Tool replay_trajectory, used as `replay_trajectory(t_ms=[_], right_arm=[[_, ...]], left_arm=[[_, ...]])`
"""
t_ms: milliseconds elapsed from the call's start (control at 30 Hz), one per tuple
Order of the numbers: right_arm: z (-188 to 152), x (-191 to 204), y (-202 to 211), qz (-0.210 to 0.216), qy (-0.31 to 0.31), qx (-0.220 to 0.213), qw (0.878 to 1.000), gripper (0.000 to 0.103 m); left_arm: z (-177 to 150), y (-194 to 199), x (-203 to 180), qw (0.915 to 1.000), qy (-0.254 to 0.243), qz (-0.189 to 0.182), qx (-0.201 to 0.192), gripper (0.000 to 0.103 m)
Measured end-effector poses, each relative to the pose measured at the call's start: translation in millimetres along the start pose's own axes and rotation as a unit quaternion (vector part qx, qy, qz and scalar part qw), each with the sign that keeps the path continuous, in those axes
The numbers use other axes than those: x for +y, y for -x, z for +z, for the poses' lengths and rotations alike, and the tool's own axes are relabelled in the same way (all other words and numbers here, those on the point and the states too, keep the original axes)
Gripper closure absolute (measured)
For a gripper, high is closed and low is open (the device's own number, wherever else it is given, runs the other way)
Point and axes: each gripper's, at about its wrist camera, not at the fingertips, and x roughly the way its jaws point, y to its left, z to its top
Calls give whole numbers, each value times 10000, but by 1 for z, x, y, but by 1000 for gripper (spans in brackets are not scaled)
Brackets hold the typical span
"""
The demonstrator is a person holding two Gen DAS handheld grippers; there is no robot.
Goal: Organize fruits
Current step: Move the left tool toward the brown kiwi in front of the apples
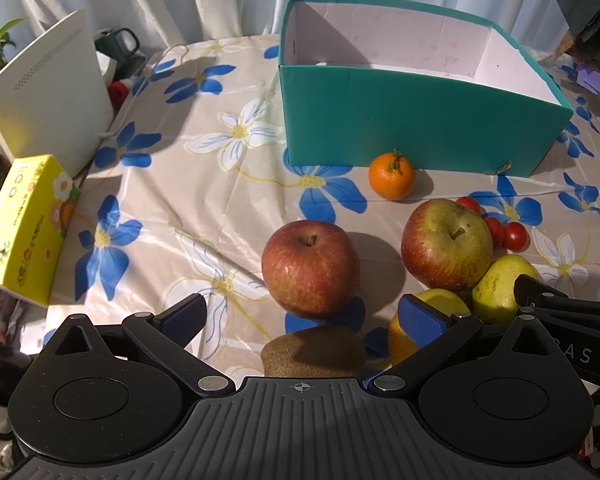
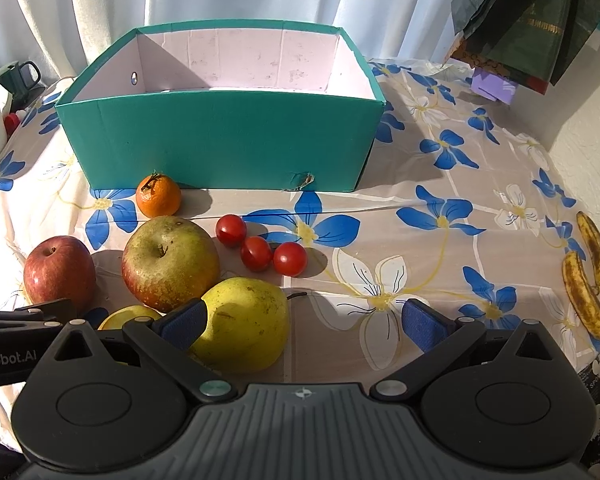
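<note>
A teal box (image 1: 412,120) with a white inside stands open at the back of the table (image 2: 228,144). In front of it lie a mandarin (image 1: 392,176) (image 2: 158,196), a red apple (image 1: 310,268) (image 2: 58,270), a red-green apple (image 1: 446,244) (image 2: 170,262), three cherry tomatoes (image 2: 260,246), a yellow pear (image 2: 244,324) (image 1: 500,288), a lemon (image 1: 420,324) and a kiwi (image 1: 314,350). My left gripper (image 1: 302,318) is open above the kiwi, just short of the red apple. My right gripper (image 2: 304,324) is open, its left finger against the pear.
A yellow tissue box (image 1: 28,228) and a white device (image 1: 48,92) stand at the left. Two spotted bananas (image 2: 588,280) lie at the table's right edge. Dark bags (image 2: 532,20) hang at the back right. Curtains hang behind the table.
</note>
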Motion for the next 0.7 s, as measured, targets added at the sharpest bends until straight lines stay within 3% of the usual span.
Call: replay_trajectory(t_ms=[400, 700], right_arm=[[1, -3, 0, 85, -44, 15, 10000, 0], [2, -4, -1, 139, -38, 26, 9999, 0]], left_arm=[[-1, -1, 6, 9999, 78, -120, -14, 0], [2, -1, 2, 10000, -26, -4, 17, 0]])
